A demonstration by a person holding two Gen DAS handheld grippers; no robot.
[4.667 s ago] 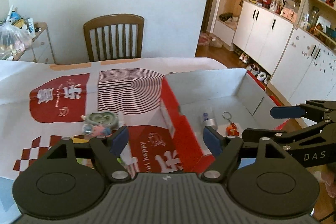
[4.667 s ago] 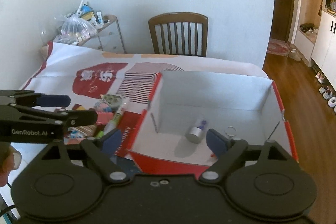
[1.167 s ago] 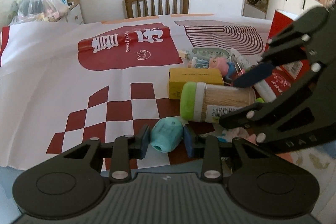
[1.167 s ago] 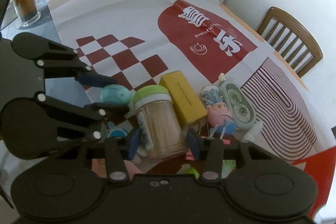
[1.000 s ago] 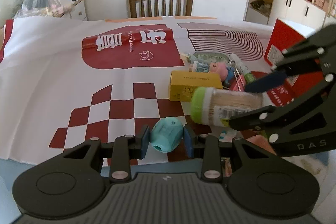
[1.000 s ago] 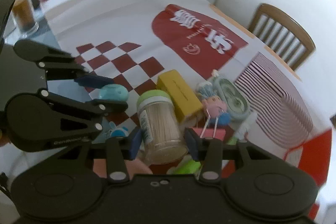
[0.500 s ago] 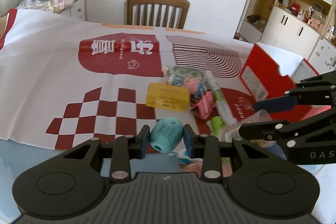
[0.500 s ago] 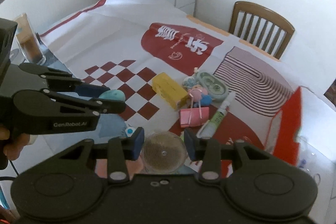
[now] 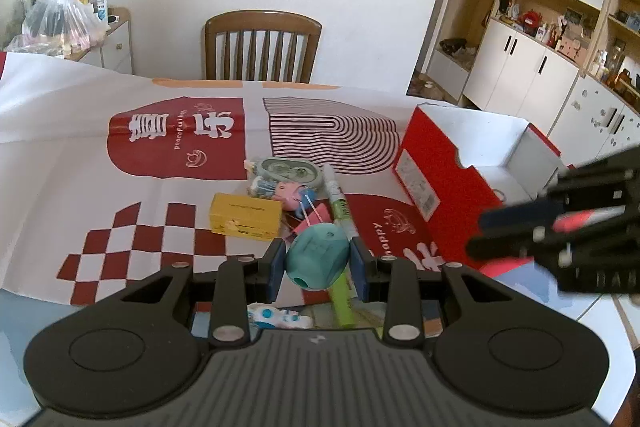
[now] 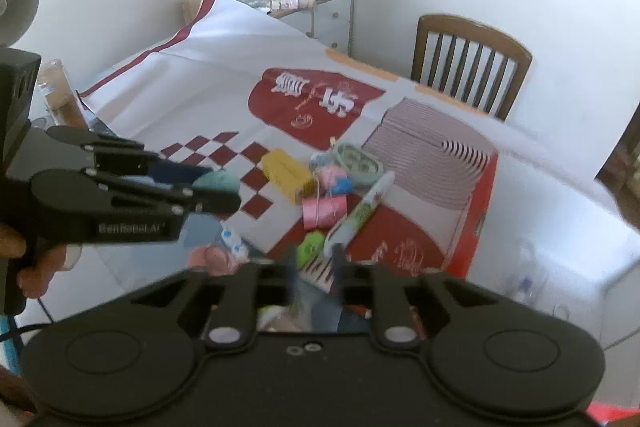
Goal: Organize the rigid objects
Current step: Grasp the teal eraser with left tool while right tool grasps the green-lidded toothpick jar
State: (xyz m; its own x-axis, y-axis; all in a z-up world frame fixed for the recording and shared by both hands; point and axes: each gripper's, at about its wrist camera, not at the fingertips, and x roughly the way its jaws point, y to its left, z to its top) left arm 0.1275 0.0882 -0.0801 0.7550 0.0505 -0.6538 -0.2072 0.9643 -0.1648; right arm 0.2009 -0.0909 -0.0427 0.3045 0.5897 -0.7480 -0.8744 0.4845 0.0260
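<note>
My left gripper [image 9: 316, 259] is shut on a teal egg-shaped pencil sharpener [image 9: 316, 255] and holds it above the near table edge. From the right wrist view that gripper [image 10: 216, 191] and the sharpener [image 10: 218, 181] show at the left. My right gripper [image 10: 316, 265] is blurred; its jaws are closing to a narrow gap, with nothing visible between them. It hangs at the right [image 9: 516, 231], near the red box [image 9: 424, 167]. I cannot find the toothpick jar. A yellow box [image 9: 245, 217], pig figure [image 9: 286, 193], green case [image 9: 290, 169] and marker [image 9: 338, 201] lie on the cloth.
The open red box has white inner walls [image 10: 476, 211] and stands at the right of the table. A wooden chair [image 9: 262, 43] stands behind the table. A plastic bag [image 9: 52, 23] sits on a side cabinet at the far left. A person's hand [image 10: 36, 267] holds the left gripper.
Both grippers have risen and swung right toward the red box. The toothpick jar, between the right fingers half a second ago, is gone from them, and they have narrowed. The left still holds the sharpener.
</note>
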